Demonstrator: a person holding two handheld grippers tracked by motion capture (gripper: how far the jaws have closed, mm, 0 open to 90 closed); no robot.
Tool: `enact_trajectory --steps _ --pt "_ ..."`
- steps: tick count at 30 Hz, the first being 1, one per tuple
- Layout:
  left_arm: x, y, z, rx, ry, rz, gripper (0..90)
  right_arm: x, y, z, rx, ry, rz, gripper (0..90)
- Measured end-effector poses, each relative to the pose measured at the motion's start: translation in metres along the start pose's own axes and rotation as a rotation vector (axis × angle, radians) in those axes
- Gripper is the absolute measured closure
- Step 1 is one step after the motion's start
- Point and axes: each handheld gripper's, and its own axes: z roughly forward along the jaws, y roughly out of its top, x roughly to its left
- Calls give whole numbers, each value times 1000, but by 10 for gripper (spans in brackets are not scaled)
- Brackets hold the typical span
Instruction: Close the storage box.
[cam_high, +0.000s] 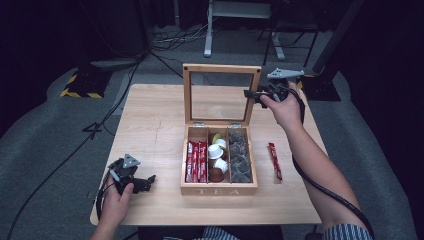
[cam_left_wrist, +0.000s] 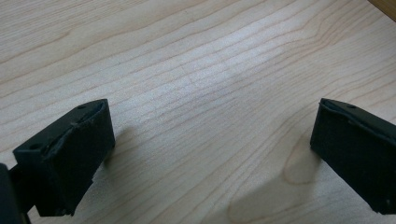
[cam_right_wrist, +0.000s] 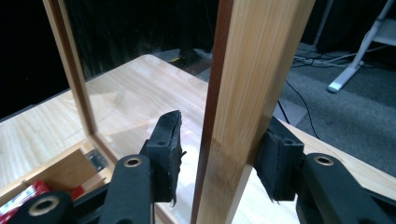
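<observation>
High view: I am working at a wooden counter (cam_high: 150, 115) with a claw in each hand. A wooden tea box (cam_high: 219, 187) is standing at the middle of the counter, with its glass-paned lid (cam_high: 221, 93) raised upright on the rear hinges. The box is holding red sachets (cam_high: 196, 161) in its left compartment, small white cups and a brown capsule in the middle one, and dark tea bags (cam_high: 240, 157) in the right one. One red sachet (cam_high: 274, 160) is lying loose on the counter, just beside the box on its right. My right claw (cam_high: 253, 95) is reaching the right side rail of the lid near its top corner. My left claw (cam_high: 145, 182) is resting on the counter near the front left corner, well apart from the box.

Left claw view: the left claw (cam_left_wrist: 210, 154) is standing wide open over bare counter, with nothing between its jaws.

Right claw view: the right claw (cam_right_wrist: 222, 158) is straddling the lid's side rail (cam_right_wrist: 243, 107). The far jaw is lying against the rail's outer face; the near jaw is standing off the inner face with a visible gap, so the claw is not yet gripping.

Step in hand, as I judge it: taking hold of the lid rail to swing the lid. The next move calls for closing the jaws until both pads are pressing the rail, then guiding the lid along the hinge arc without twisting it, with the left claw free to steady the box.
</observation>
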Motion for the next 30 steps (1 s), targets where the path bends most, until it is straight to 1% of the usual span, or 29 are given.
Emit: enact_trajectory --steps 2,3,4,5,7,8,9,13,14,16,17,18,19,25,30 --pt "0 0 0 -2 -1 -6 0 2 0 -3 -3 5 -7 551" --pt "0 0 0 0 0 0 0 5 -1 -6 -4 7 -16 551" --pt "0 0 0 0 -1 -1 0 7 -1 -9 -6 10 -21 551" --pt "0 0 0 0 1 0 0 12 0 -16 -15 17 -29 551" --pt "0 0 0 0 0 0 0 14 1 -19 -15 21 -33 551" --pt "0 0 0 -2 0 -2 0 18 2 -25 -13 24 -45 552" --pt "0 0 0 -2 0 -2 0 18 2 -25 -13 24 -45 552" --pt "0 1 1 0 2 1 0 28 3 -36 -14 26 -79 574" --pt "0 2 1 2 0 2 0 34 5 -41 -13 41 -75 567" --pt "0 2 1 3 -1 2 0 36 5 -43 -11 39 -84 567" --pt "0 2 1 2 -2 0 0 40 6 -48 -7 22 -108 567" --pt "0 2 2 1 -2 -1 0 40 6 -48 -7 22 -108 567" --pt "-1 2 2 2 0 -3 0 43 7 -52 -9 9 -122 567" --pt "-1 2 2 0 2 -3 0 46 8 -60 2 16 -116 577" --pt "-1 2 2 0 1 -3 0 50 4 -67 14 27 -109 594"
